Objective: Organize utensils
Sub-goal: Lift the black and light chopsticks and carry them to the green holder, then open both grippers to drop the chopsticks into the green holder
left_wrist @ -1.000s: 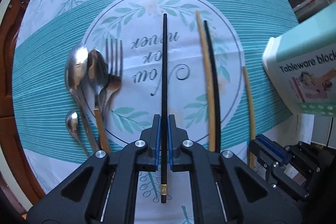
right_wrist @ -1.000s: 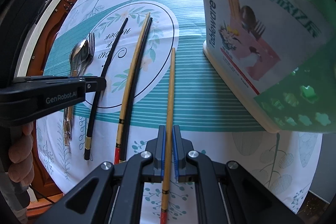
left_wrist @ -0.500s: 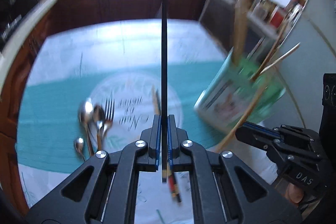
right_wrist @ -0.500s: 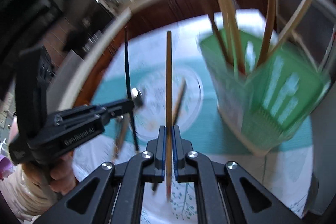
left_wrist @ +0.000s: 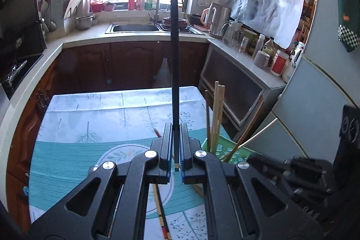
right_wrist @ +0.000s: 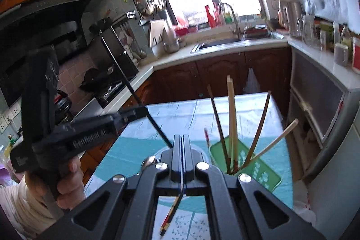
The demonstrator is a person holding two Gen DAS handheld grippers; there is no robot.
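Note:
My left gripper (left_wrist: 175,145) is shut on a black chopstick (left_wrist: 174,48) that stands up out of its jaws, high above the table. The right wrist view shows that left gripper (right_wrist: 144,110) from the side with the same black chopstick (right_wrist: 119,69). My right gripper (right_wrist: 182,145) is raised too. Its jaws are closing flat onto each other with nothing between them. The green tableware block (right_wrist: 254,168) stands to the right with several chopsticks (right_wrist: 231,116) upright in it. More chopsticks (right_wrist: 171,213) lie on the cloth under the grippers.
A patterned teal cloth (left_wrist: 90,109) covers the table, and a spoon (right_wrist: 148,160) lies left of the right gripper. A person's hand (right_wrist: 67,181) holds the left gripper. Behind are the counter with its sink (left_wrist: 135,27), a side cabinet (left_wrist: 236,87) and a fridge (left_wrist: 315,105).
Both grippers rose from the table and tilted up toward the room. The left carried the black chopstick up. The wooden chopstick has left the right jaws, which closed.

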